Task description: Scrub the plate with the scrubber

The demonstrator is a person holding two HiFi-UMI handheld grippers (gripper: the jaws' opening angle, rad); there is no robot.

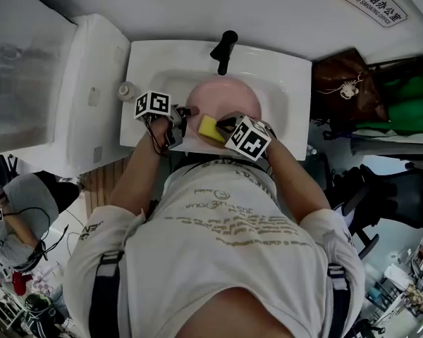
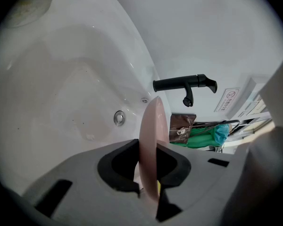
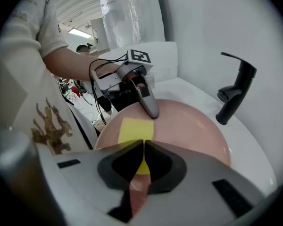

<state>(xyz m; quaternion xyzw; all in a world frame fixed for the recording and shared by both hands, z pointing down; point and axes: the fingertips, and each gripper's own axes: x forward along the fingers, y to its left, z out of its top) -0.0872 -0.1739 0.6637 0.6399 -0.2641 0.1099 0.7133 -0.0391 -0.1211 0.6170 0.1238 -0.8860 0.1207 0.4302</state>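
Observation:
A pink plate is held tilted over the white sink. My left gripper is shut on the plate's left rim. In the left gripper view the plate runs edge-on between the two pads of that gripper. My right gripper is shut on a yellow scrubber at the plate's near edge. Seen from the right gripper view, the scrubber lies flat against the plate's face, pinched by that gripper. The left gripper's finger presses on the rim just beyond it.
A black faucet stands at the back of the sink, and the overflow hole sits in the basin wall. A small round container rests on the sink's left corner. A white cabinet is to the left; brown and green bags to the right.

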